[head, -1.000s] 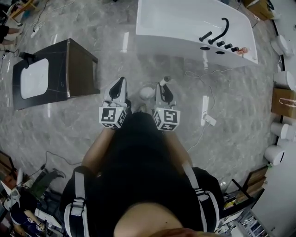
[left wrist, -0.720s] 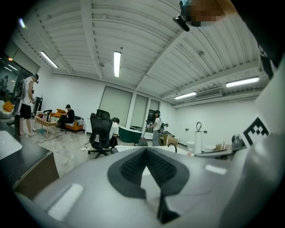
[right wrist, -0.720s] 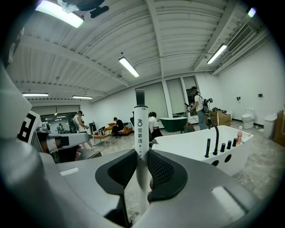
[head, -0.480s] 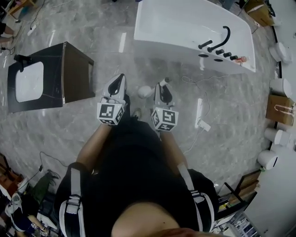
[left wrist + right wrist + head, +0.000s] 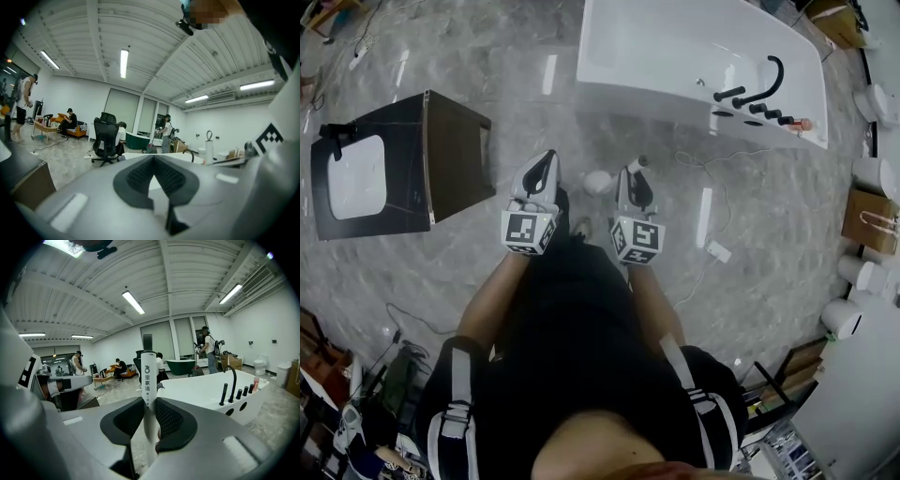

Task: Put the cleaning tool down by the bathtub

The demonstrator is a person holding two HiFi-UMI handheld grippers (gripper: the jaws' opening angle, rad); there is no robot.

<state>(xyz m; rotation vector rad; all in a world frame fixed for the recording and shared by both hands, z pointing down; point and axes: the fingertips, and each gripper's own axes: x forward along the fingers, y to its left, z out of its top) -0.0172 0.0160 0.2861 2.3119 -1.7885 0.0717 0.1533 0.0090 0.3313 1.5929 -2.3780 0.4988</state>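
Observation:
The white bathtub (image 5: 675, 52) with a black faucet (image 5: 759, 80) lies ahead and to the right on the grey marble floor. My right gripper (image 5: 634, 180) is shut on the cleaning tool's slim white handle (image 5: 148, 380), which stands upright between the pads. The tool's round white head (image 5: 598, 182) shows just left of that gripper, low over the floor. In the right gripper view the tub (image 5: 197, 385) is close ahead on the right. My left gripper (image 5: 546, 167) is held beside the right one, its jaws (image 5: 153, 158) shut with nothing between them.
A dark cabinet with a white basin (image 5: 394, 164) stands to the left. A white power strip and cable (image 5: 705, 217) lie on the floor right of the grippers. White bins (image 5: 870, 173) and a paper bag (image 5: 874, 214) line the right edge. An office chair (image 5: 106, 136) and people are far off.
The tub and cabinet shift a little in the head view as the person moves. Both grippers keep their pose, and the handle stays gripped.

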